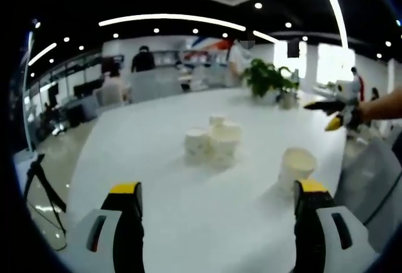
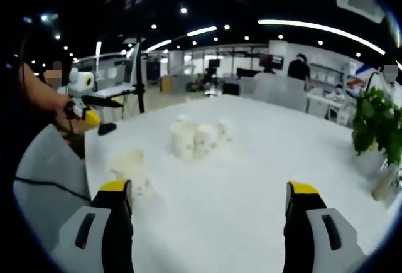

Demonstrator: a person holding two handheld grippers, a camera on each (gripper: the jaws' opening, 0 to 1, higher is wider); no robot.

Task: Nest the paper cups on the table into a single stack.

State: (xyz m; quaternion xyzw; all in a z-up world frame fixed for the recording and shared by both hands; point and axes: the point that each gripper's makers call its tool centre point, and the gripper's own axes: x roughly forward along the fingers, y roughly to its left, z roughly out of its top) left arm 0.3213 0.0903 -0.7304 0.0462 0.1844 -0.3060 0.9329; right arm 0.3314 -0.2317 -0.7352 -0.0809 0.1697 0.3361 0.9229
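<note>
**Both grippers poised, cups waiting on the table**

The left gripper (image 1: pixel 217 201) hangs above the near edge of the white table (image 1: pixel 188 223) with its 2 jaws spread wide and nothing between them. Just beyond its right-hand jaw tip stands a lone paper cup (image 1: pixel 296 166), upright with its mouth open to the ceiling. That cup sits apart from the rest, so it looks like the easiest first pick for this gripper. Farther out, near the middle of the table, a cluster of paper cups (image 1: pixel 213 141) stands close together, some touching; I count about 4, though blur makes the exact number uncertain. Beyond them a potted plant (image 1: pixel 270 78) sits at the table's far side.

The right gripper (image 2: pixel 207 207) is likewise held over the table (image 2: pixel 251 223), jaws wide apart and empty. In its view the lone cup (image 2: pixel 130 166) stands just past its left-hand jaw, and the cluster (image 2: pixel 195 138) lies farther on, well apart from it. The plant (image 2: pixel 377 122) shows at the right edge.

Judging by this layout, no stacking has begun: every cup stands separately on the table. The wide jaw spacing suits the cups' rims, leaving room to close around a wall without crushing the thin paper, which will likely deform under a firm squeeze.
</note>
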